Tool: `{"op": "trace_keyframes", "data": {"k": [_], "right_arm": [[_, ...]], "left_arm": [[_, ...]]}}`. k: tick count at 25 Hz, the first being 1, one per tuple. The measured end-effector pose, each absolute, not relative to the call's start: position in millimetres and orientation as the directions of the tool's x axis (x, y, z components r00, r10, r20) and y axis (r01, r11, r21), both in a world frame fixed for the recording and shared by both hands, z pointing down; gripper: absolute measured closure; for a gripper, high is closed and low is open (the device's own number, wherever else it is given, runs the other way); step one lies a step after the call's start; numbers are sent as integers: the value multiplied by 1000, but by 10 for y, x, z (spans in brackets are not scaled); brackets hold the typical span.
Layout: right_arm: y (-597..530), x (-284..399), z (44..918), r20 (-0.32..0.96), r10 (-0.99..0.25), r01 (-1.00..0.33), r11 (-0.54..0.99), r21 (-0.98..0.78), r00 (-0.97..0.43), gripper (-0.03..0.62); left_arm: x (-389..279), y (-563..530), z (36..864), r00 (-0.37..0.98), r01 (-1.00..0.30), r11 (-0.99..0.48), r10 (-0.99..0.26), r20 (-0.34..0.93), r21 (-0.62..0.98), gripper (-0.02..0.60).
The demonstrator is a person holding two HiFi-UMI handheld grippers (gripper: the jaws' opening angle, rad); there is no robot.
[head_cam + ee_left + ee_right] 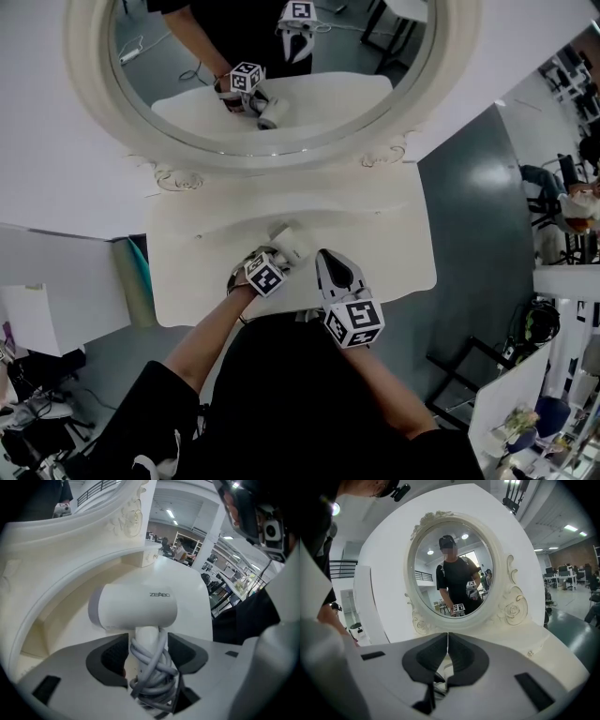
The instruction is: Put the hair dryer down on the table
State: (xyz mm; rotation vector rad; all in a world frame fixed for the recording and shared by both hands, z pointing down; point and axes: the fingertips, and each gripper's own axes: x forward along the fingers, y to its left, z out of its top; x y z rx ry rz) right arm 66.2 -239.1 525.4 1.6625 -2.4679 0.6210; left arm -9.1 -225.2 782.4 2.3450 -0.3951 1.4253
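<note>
The white hair dryer (291,246) is low over the white dressing table (394,244), near its front middle. In the left gripper view its barrel (136,606) lies crosswise and its handle points back at me, with a grey cord (152,667) wound round it. My left gripper (278,258) is open; the handle stands between the dark pads (110,656) with a thin gap on the left side. Whether the dryer rests on the tabletop I cannot tell. My right gripper (323,255) hovers just right of the dryer, shut (447,653) with nothing in it.
A large round mirror (272,75) in an ornate white frame stands at the back of the table and reflects both grippers. The table's curved raised ledge (70,573) lies behind the dryer. Grey floor and office furniture (562,216) lie to the right.
</note>
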Motion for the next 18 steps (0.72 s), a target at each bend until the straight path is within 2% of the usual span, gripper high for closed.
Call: {"op": "trace_keyframes", "data": {"k": [13,18], "right_arm": [[-2527,575,5209,287,-857,-894,353,-275,-427,576],[-2605,588,5188,302,-863,-907,341,-246,-406,576]], "left_arm": [[-141,-2280,7355,533,-472,-864,-121,838,175,322],[-204,-2274,7080,581,-521,-833,-189,792,184,322]]}}
